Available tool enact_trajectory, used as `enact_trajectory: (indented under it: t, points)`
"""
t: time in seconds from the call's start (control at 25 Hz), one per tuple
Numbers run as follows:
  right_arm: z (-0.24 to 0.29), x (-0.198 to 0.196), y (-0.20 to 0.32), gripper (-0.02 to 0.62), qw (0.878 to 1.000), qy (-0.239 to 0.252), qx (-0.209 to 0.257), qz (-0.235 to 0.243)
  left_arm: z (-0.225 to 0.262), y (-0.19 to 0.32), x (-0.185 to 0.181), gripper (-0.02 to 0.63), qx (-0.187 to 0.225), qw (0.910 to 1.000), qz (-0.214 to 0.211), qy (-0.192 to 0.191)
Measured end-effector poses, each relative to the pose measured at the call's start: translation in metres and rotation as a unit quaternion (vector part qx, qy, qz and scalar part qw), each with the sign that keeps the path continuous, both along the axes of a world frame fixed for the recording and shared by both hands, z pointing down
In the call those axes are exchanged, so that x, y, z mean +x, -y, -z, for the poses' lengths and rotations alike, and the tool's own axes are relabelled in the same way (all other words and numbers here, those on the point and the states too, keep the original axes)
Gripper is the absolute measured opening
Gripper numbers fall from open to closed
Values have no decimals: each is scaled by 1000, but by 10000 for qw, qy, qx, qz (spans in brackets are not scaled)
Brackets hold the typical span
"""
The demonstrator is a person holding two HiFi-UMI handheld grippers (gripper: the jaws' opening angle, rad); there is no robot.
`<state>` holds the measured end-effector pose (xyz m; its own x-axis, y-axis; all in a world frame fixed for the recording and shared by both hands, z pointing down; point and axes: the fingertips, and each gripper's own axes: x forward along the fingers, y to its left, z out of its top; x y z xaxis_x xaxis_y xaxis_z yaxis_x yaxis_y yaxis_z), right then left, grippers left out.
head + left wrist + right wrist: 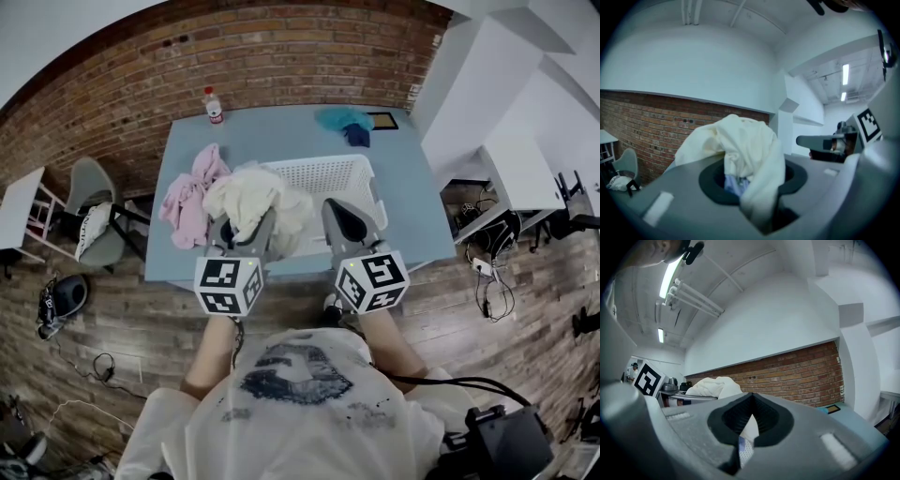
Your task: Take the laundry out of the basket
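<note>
We find the left gripper [242, 228] clenched on the crumpled cream cotton garment [255, 192] just above the white perforated plastic basket [349, 171], the right gripper [343, 221] closed empty; we advise lifting the trailing cloth clear of the rim

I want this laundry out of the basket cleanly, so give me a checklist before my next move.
1. Left claw shut on cream garment: ok.
2. Garment hanging free of white basket: cannot tell.
3. Bare table beside basket for setting it down: ok.
4. Right claw free of cloth: cannot tell.
5. Pink garment already out on table: ok.
</note>
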<state>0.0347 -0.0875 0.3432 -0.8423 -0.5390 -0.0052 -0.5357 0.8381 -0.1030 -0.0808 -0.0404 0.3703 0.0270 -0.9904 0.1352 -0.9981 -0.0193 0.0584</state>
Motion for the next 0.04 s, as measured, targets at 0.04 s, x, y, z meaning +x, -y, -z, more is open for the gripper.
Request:
enact_trajectory:
  t: [0.04]
  points:
    - [0, 0, 1, -5, 10000, 0, -4, 0, 0, 0, 0, 169, -7, 10000, 1, 6]
